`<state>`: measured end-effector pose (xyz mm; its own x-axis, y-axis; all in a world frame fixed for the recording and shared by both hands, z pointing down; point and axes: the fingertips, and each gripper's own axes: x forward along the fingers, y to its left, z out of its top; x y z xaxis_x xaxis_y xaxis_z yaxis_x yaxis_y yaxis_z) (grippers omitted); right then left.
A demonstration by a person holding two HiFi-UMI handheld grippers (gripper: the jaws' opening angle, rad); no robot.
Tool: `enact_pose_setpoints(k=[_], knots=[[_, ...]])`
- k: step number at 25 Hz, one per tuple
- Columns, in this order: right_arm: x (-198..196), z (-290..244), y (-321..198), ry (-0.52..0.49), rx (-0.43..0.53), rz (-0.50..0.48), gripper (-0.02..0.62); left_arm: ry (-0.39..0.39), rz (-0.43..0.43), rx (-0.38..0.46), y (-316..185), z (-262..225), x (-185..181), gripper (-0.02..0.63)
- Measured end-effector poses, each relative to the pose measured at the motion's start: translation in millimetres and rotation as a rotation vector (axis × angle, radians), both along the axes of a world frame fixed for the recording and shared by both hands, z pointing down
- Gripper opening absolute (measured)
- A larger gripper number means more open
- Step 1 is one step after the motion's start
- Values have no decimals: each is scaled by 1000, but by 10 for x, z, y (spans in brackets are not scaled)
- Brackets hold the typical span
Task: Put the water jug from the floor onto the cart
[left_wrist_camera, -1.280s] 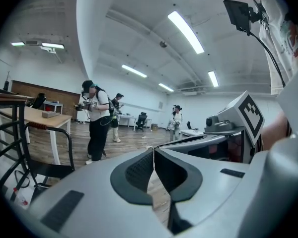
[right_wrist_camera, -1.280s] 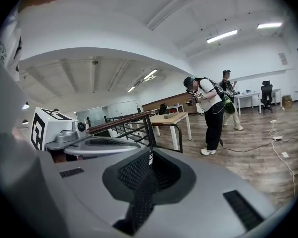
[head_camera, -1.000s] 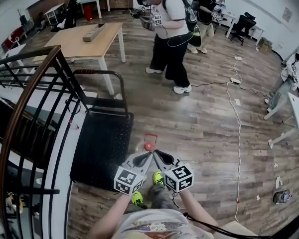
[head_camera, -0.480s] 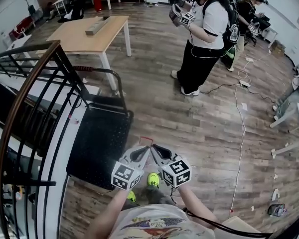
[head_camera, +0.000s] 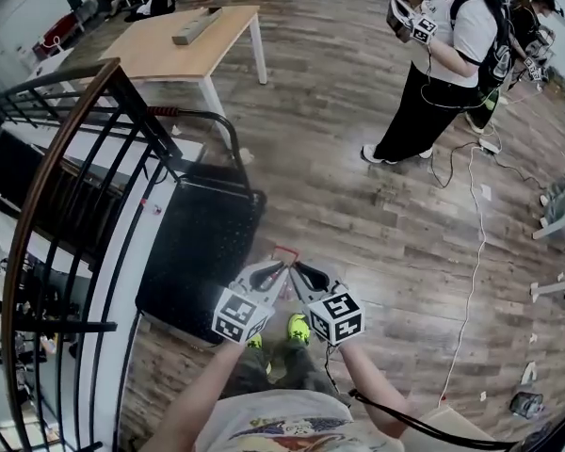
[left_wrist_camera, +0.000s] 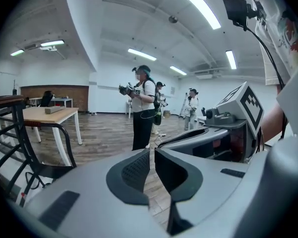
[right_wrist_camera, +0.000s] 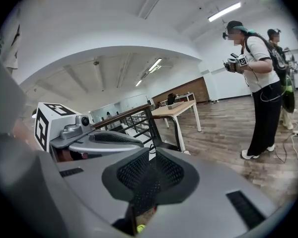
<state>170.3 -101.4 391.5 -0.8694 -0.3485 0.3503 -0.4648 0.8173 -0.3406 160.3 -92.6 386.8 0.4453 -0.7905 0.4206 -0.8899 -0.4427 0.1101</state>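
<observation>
Ahead at twelve o'clock, red-handled water jug (head_camera: 283,251) sits on wood-plank floor (head_camera: 386,215); left gripper (head_camera: 280,269), right gripper (head_camera: 298,269) jaws closed, empty; black platform cart (head_camera: 202,252) bare.

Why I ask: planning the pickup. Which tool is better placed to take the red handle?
Left, marginally. Left tool and right tool, both shut, sit side by side behind the red handle; the left is nearer the cart.

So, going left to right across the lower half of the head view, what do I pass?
Stair railing → black cart → left gripper → right gripper → white cable on the floor.
</observation>
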Motion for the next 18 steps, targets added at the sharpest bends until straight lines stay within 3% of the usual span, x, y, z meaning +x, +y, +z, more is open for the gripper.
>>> enact_pose_setpoints(k=[5,14,18], knots=[[42,365,-132,32,-7,33,25,-28,38,-31,-132,397,34,14],[-179,1078,-437,92,-48,83,31,35,29,-72,-451,1106,-249,44],[-256,1466,-506,105,-82,98,68,32,23,-96,-485,1489,-355,51]])
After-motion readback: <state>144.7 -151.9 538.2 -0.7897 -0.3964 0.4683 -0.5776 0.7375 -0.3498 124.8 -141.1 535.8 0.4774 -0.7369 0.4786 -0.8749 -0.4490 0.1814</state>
